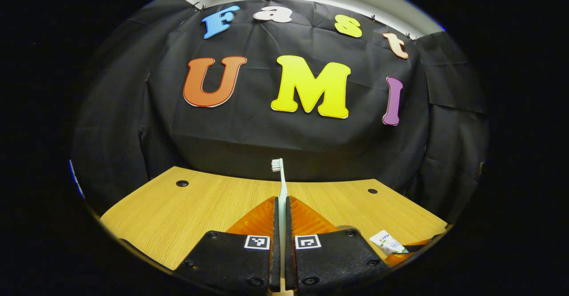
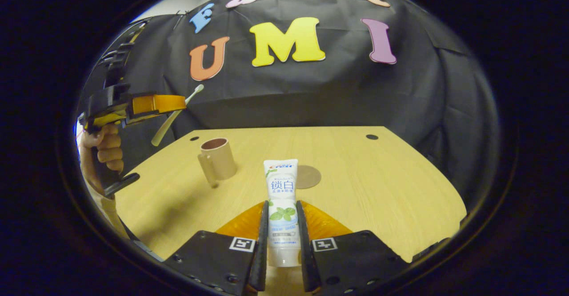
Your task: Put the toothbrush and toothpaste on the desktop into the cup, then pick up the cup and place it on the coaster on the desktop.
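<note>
- Left gripper view: the left gripper [image 1: 282,211] has its fingers pinched on the toothbrush [image 1: 282,189], bristles pointing to 12 o'clock, above the desk [image 1: 178,216].
- Right gripper view: the right gripper [image 2: 282,218] clamps the toothpaste [image 2: 281,198]. The cup [image 2: 218,158] stands at 11 o'clock, the coaster [image 2: 308,177] at 1 o'clock.

Printed wording stands on the white plastic toothpaste tube [image 2: 281,198], above a green leaf picture; it is not transcribed here. Square black-and-white coded markers [image 2: 242,244] on the right gripper [image 2: 282,203] carry no legible characters.
</note>
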The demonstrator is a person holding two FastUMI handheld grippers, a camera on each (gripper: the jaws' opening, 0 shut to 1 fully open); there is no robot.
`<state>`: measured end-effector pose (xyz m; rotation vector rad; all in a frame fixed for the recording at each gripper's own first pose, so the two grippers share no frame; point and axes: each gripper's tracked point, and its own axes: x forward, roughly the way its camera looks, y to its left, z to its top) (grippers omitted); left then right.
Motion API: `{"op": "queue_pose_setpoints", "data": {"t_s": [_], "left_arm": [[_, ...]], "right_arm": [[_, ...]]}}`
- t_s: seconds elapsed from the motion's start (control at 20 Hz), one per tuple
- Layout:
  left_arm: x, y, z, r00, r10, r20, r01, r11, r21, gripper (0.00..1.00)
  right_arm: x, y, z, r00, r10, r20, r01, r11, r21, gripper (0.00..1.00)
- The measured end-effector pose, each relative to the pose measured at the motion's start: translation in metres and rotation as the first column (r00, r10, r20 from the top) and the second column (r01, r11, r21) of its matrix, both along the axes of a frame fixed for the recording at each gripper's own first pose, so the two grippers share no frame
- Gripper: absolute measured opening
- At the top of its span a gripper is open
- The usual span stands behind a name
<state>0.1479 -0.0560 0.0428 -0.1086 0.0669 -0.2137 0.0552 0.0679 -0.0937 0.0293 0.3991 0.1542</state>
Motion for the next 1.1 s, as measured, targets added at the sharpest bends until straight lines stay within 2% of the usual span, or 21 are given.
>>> {"op": "queue_pose_setpoints", "data": {"t_s": [0.2,0.35,0.55,0.7,0.95,1.0,1.1], "left_arm": [[0.044,-0.009,0.01,0.998,-0.012,0.057,0.01,0.999,0.034,0.06],[0.063,-0.003,0.011,0.997,0.013,0.079,-0.018,0.998,0.061,0.06],[0.082,0.001,0.0,0.997,0.049,0.062,-0.053,0.997,0.06,0.06],[0.093,0.005,-0.012,0.995,0.087,0.039,-0.089,0.995,0.048,0.07],[0.095,-0.003,-0.022,0.997,0.076,0.006,-0.076,0.997,0.03,0.07],[0.094,-0.002,-0.021,0.997,0.077,0.005,-0.078,0.997,0.029,0.08],[0.094,0.0,-0.021,0.997,0.083,0.008,-0.083,0.996,0.028,0.08]], "right_arm": [[0.017,0.005,-0.005,1.0,-0.01,0.008,0.011,1.0,-0.018,0.32],[0.023,0.008,-0.014,1.0,-0.013,-0.003,0.012,1.0,-0.02,0.34],[0.03,0.007,-0.026,1.0,-0.015,-0.027,0.014,1.0,-0.028,0.32],[0.034,0.005,-0.031,0.999,-0.017,-0.031,0.016,0.999,-0.031,0.32],[0.033,0.004,-0.041,0.998,-0.021,-0.052,0.019,0.999,-0.035,0.32],[0.033,0.002,-0.042,0.998,-0.022,-0.054,0.021,0.999,-0.035,0.29],[0.033,0.003,-0.046,0.998,-0.024,-0.061,0.022,0.999,-0.034,0.32]]}}
